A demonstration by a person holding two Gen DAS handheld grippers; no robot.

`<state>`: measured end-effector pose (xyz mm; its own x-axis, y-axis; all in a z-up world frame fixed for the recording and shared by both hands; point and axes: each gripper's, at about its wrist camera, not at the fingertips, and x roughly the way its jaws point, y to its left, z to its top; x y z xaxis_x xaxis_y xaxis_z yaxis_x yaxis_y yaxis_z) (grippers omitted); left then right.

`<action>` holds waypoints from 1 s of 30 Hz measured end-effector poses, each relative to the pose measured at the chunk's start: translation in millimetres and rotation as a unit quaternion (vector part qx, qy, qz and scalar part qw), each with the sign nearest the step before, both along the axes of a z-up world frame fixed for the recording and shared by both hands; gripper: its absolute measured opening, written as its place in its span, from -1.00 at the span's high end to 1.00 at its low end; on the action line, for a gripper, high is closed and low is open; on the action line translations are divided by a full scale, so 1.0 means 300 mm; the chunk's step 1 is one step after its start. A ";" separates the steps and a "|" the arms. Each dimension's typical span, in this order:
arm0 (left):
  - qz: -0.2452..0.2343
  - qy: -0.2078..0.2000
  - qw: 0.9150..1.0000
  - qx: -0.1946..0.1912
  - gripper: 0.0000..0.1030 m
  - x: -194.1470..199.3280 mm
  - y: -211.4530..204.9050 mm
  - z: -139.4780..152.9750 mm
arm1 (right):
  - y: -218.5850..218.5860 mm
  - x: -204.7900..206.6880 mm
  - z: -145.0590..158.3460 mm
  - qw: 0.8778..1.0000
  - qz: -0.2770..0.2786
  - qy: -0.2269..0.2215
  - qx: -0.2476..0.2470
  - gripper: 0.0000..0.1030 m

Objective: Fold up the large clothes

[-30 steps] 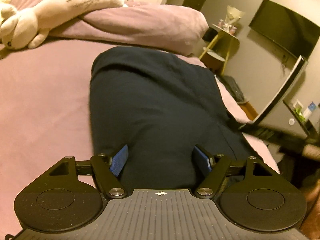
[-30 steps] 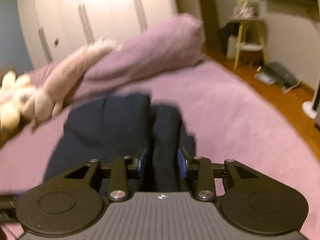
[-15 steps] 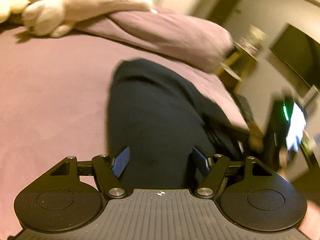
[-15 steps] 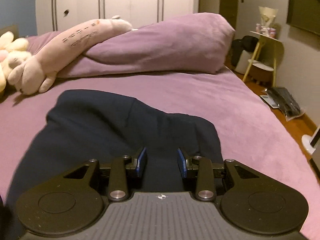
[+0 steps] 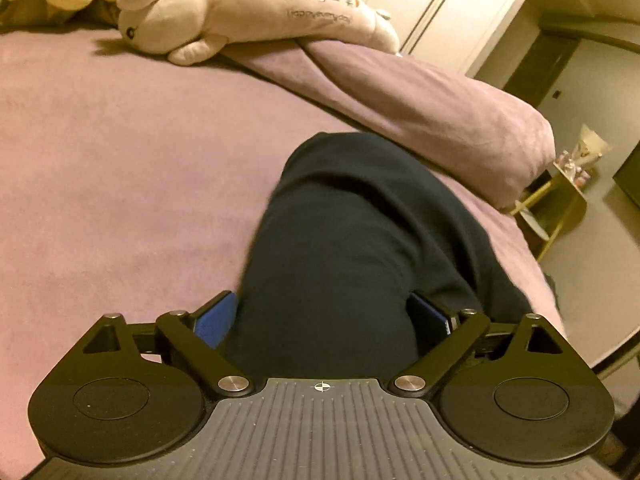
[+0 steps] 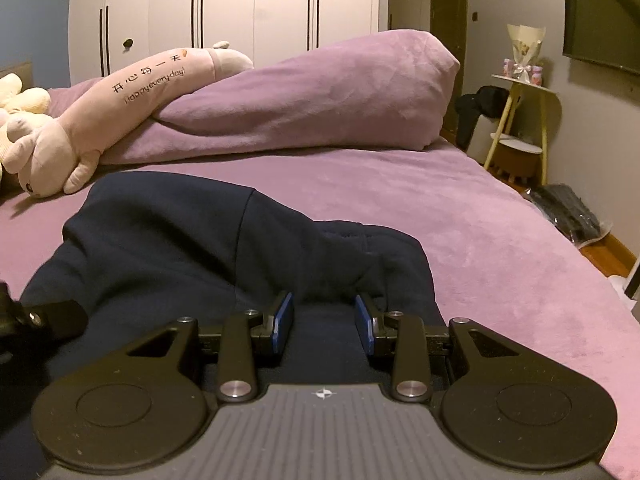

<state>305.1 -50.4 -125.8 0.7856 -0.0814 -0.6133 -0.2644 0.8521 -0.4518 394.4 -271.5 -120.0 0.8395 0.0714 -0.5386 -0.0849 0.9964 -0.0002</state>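
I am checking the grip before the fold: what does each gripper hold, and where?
Right gripper seems to pinch the garment at its bunched near edge. Left gripper: jaws opening, garment between them, not gripped.

Left gripper [image 5: 323,318]: tilted down, jaws opening, blue fingers [image 5: 216,318] spread wide, dark fabric between them, pads not clearly pressing. Right gripper [image 6: 323,317]: tilted down, fingers [image 6: 283,315] at a narrower gap, dark fabric between them; can't confirm a pinch. Left gripper's edge shows left of right fingers.
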 end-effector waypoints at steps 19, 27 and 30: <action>-0.138 0.021 0.990 0.023 -0.83 -0.389 0.032 0.117 | -0.101 -0.578 0.095 0.999 0.013 0.026 0.030 -0.03; -0.163 0.028 0.985 -0.059 -0.69 -0.392 0.166 0.164 | -0.256 -0.534 0.187 0.986 0.031 0.075 0.147 -0.75; -0.160 -0.003 0.984 -0.079 -0.72 -0.376 0.238 0.180 | -0.353 -0.476 0.156 0.966 0.034 0.112 0.231 -0.82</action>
<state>192.5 21.1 -71.9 0.7076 -0.4188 -0.5692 0.0087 0.8106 -0.5855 251.6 -377.4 -73.2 0.6910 0.3988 -0.6028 -0.0970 0.8776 0.4694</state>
